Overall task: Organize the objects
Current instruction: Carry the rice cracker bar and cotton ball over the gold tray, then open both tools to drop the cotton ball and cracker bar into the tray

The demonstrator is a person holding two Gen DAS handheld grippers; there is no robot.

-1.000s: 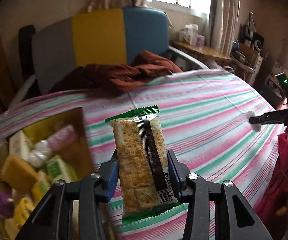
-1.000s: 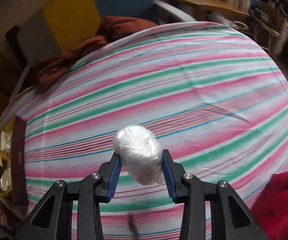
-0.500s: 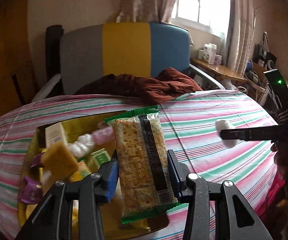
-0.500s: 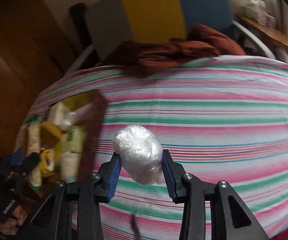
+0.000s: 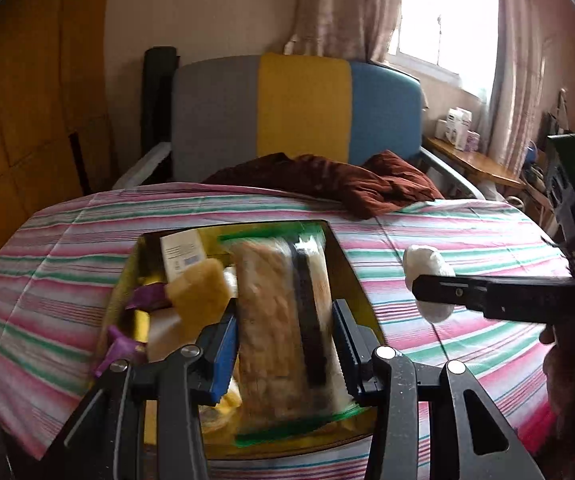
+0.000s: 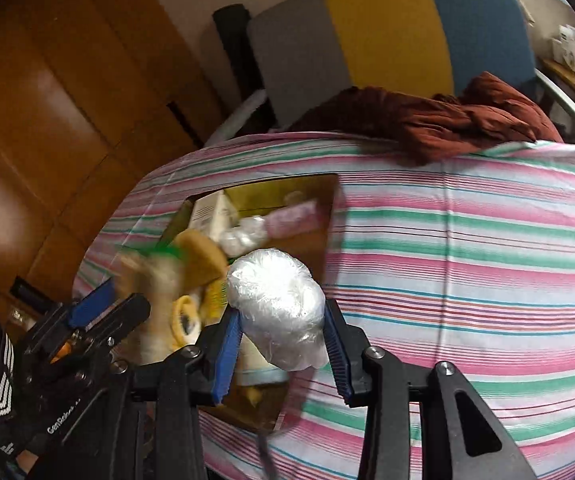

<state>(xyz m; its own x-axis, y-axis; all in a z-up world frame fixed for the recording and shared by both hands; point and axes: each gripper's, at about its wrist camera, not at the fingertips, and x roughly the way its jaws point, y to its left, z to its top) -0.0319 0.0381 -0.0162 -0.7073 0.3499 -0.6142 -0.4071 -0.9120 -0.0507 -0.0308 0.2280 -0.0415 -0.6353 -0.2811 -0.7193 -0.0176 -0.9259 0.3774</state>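
My left gripper (image 5: 285,332) is shut on a cracker packet (image 5: 267,312) with green ends, held upright over the open golden box (image 5: 341,268) of snacks. Inside the box lie a yellow sponge-like block (image 5: 199,296), a white carton (image 5: 183,254) and purple wrappers. My right gripper (image 6: 279,328) is shut on a white ball wrapped in clear film (image 6: 275,300), at the box's right wall (image 6: 325,220). In the left wrist view the right gripper (image 5: 427,294) comes in from the right with the ball (image 5: 423,260). In the right wrist view the left gripper (image 6: 103,312) shows, with the blurred packet (image 6: 147,280).
A striped pink, green and white cloth (image 5: 467,232) covers the round table. A crumpled brown-red cloth (image 5: 327,184) lies at its far edge, before a chair with a grey, yellow and blue back (image 5: 303,108). Wooden cabinets (image 6: 47,100) stand to the left, a side shelf (image 5: 475,160) by the window.
Both grippers have swung left toward the box, each keeping its hold. The packet now hangs over the box, and the wrapped ball has come from mid-table to the box's right side.
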